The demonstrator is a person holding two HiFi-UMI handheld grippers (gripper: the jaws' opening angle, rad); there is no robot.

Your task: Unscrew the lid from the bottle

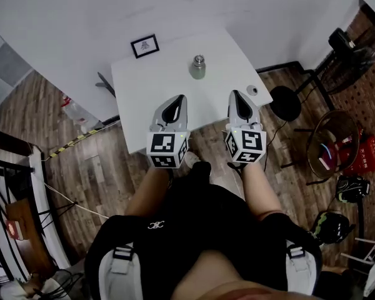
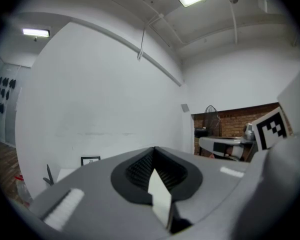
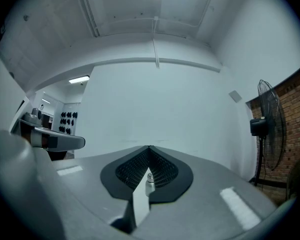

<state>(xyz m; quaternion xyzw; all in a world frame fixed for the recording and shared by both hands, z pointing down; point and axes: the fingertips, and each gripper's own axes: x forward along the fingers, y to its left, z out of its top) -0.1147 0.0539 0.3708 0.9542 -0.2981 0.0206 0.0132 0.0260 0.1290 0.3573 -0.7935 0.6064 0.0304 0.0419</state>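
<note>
A small greenish bottle (image 1: 198,68) with a silver lid stands upright on the white table (image 1: 150,80), toward its far side. Both grippers hover over the near edge, well short of the bottle. My left gripper (image 1: 180,98) is shut with nothing in it, and its tip (image 2: 154,148) points at the white wall. My right gripper (image 1: 235,94) is also shut and empty. In the right gripper view its jaws (image 3: 149,147) meet at the tip, and the bottle's lid (image 3: 149,177) shows through the slot behind them. Neither gripper touches the bottle.
A small framed picture (image 1: 144,45) stands at the table's far left, also seen from the left gripper (image 2: 90,160). A small round object (image 1: 252,90) lies near the right edge. Beside the table on the right are a black stool (image 1: 285,104), a fan (image 1: 350,54) and a round side table (image 1: 330,144).
</note>
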